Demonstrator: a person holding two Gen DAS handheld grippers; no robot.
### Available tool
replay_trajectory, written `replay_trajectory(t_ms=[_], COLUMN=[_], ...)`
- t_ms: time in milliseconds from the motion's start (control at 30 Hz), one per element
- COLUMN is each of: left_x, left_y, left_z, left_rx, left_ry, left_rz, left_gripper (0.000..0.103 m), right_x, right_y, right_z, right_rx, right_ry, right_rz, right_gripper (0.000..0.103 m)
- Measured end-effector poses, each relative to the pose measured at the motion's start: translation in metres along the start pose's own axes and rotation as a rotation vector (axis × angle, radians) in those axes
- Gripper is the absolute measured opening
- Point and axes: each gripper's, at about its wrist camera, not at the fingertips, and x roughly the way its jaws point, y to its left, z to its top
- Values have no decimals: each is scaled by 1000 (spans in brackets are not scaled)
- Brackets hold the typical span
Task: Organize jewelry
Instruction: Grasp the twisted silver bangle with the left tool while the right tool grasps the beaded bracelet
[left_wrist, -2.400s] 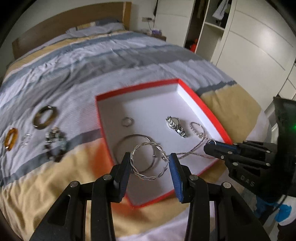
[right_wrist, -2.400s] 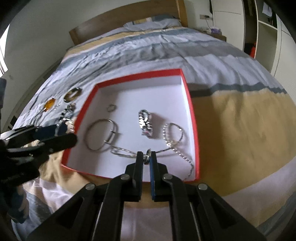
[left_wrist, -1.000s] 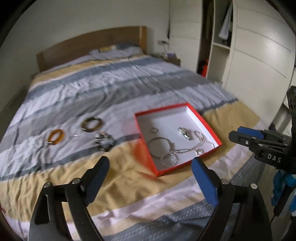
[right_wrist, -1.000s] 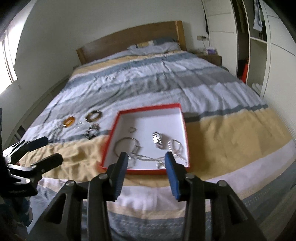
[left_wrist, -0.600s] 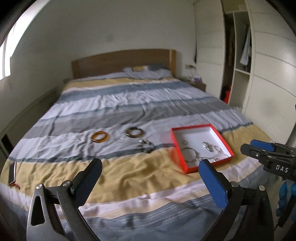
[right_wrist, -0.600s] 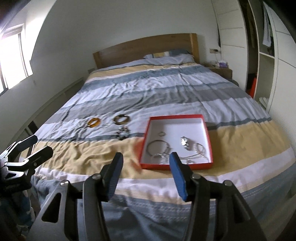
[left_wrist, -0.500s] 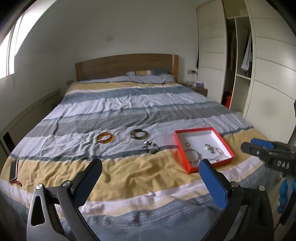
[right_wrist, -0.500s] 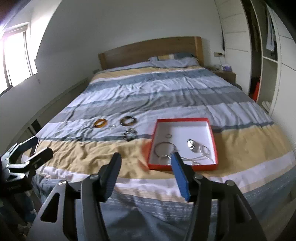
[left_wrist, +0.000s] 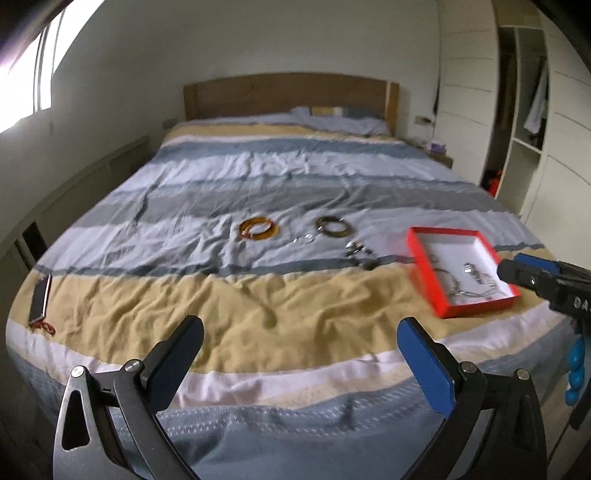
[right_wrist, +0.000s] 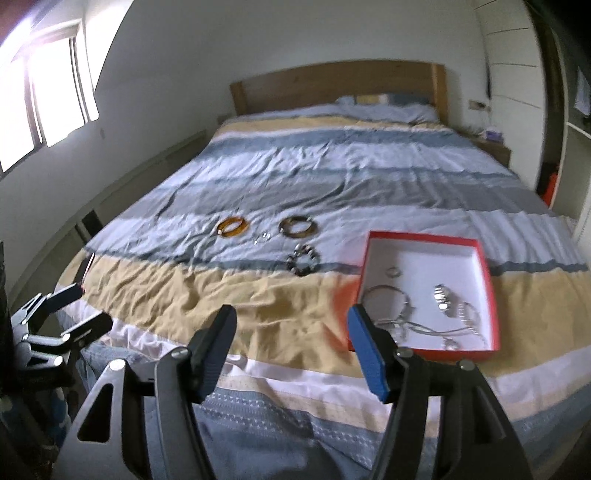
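Both grippers pulled back past the bed's foot edge, left gripper (left_wrist: 300, 341) gaping empty, right gripper (right_wrist: 291, 332) widening, empty

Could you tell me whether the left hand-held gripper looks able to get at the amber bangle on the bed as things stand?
Probably yes. The left hand-held gripper is open and empty, and nothing lies between it and the amber bangle, only bare bedspread. It is well short of it, though, back at the bed's foot.
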Motion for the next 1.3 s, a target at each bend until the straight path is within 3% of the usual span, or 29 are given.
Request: replay_trajectory(t_ms=[300,567,767,1067,1233,1300], left_x=[122,220,281,331,342,344], left_y=[19,24,25,15,9,5], left_z=[25,69,86,96,99,99], left_rx=[-27,-15,-14,11,36,53], left_ry=[141,180,213,254,254,255], left_rz=[-36,-95,-113,-125,-120,-120], left_gripper=[102,94,90,73,57,51], right_x=[113,203,246,280,288,290], right_y=[-3,-9,-18,-25,-23,-21], right_z=[17,40,49,51,53,53], right_rx=[-5,-7,-7,-18,-17,-26], right_ry=[147,218,252,290,294,295], right_rz=[63,83,68,64,56,43], right_gripper=[61,61,61,61,61,56])
